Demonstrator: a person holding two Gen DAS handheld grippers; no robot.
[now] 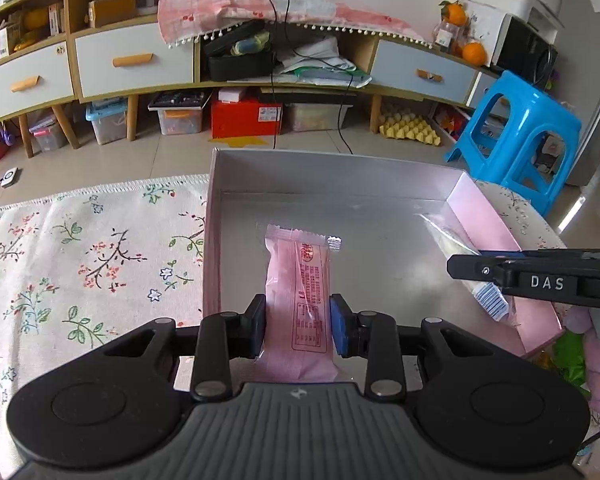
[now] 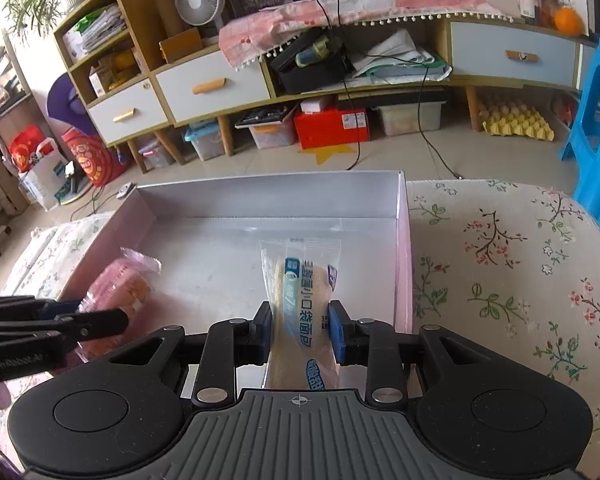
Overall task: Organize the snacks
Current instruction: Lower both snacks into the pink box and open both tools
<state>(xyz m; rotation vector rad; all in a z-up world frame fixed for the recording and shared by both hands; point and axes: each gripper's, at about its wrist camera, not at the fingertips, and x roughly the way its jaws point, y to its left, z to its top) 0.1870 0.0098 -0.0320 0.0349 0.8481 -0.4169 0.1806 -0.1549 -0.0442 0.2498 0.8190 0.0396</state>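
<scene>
My left gripper (image 1: 298,330) is shut on a pink snack packet (image 1: 298,280) and holds it over the near left part of an open silver-lined box (image 1: 340,172). My right gripper (image 2: 300,334) is shut on a clear bread packet with blue print (image 2: 300,300) over the right side of the same box (image 2: 268,196). In the left wrist view the right gripper (image 1: 540,276) reaches in from the right with the bread packet (image 1: 488,296). In the right wrist view the left gripper (image 2: 52,324) shows at the left with the pink packet (image 2: 120,284).
The box has pink outer walls and stands on a floral tablecloth (image 1: 80,264). Pink and green items (image 1: 580,356) lie by the box's near right corner. Beyond the table are a blue stool (image 1: 520,132), a long cabinet (image 1: 140,64) and floor bins.
</scene>
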